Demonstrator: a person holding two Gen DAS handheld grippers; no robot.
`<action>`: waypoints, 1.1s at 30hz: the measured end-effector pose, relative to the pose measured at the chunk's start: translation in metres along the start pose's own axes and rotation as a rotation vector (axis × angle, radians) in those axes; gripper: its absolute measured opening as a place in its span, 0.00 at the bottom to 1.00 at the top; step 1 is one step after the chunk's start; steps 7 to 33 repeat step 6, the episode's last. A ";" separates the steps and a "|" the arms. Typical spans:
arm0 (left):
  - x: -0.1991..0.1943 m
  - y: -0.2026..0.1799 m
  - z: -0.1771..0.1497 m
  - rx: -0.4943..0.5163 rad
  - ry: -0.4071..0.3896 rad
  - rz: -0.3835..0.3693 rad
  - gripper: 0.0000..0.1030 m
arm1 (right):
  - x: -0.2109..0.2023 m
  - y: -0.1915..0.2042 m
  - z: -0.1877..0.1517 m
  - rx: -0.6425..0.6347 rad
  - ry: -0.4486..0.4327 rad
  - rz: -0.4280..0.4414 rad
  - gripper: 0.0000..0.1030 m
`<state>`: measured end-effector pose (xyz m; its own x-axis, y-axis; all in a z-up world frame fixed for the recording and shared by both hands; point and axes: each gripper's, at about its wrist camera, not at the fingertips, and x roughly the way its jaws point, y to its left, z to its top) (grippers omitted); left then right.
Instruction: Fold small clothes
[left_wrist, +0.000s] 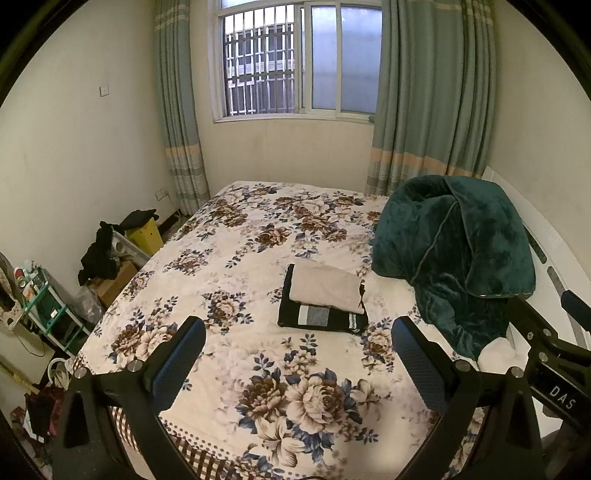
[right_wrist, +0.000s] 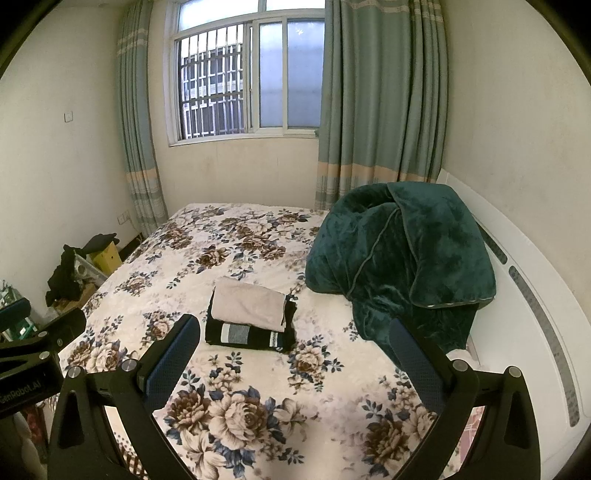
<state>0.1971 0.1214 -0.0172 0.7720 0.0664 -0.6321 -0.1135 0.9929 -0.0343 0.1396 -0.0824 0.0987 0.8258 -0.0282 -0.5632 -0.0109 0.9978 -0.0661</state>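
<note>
You can read only two bits of lettering, and both stand on the gripper bodies themselves. In your left wrist view, the white capitals "DAS" sit on the black body of the right gripper (left_wrist: 561, 395) where it pokes in at the lower right edge; whatever may follow those letters is cut off by the edge of the view. In your right wrist view, the black body of the left gripper (right_wrist: 26, 384) at the lower left edge carries pale lettering that reads "GenRobot.AI", with its first letter partly clipped. Nothing else in either view offers you legible text.
</note>
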 end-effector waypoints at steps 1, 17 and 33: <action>0.000 0.000 0.000 -0.001 -0.001 -0.001 1.00 | 0.000 0.000 0.000 0.001 0.000 0.000 1.00; -0.001 0.002 0.001 0.001 -0.006 -0.001 1.00 | -0.001 0.000 -0.001 0.000 -0.001 -0.002 1.00; -0.001 0.002 0.001 0.001 -0.006 -0.001 1.00 | -0.001 0.000 -0.001 0.000 -0.001 -0.002 1.00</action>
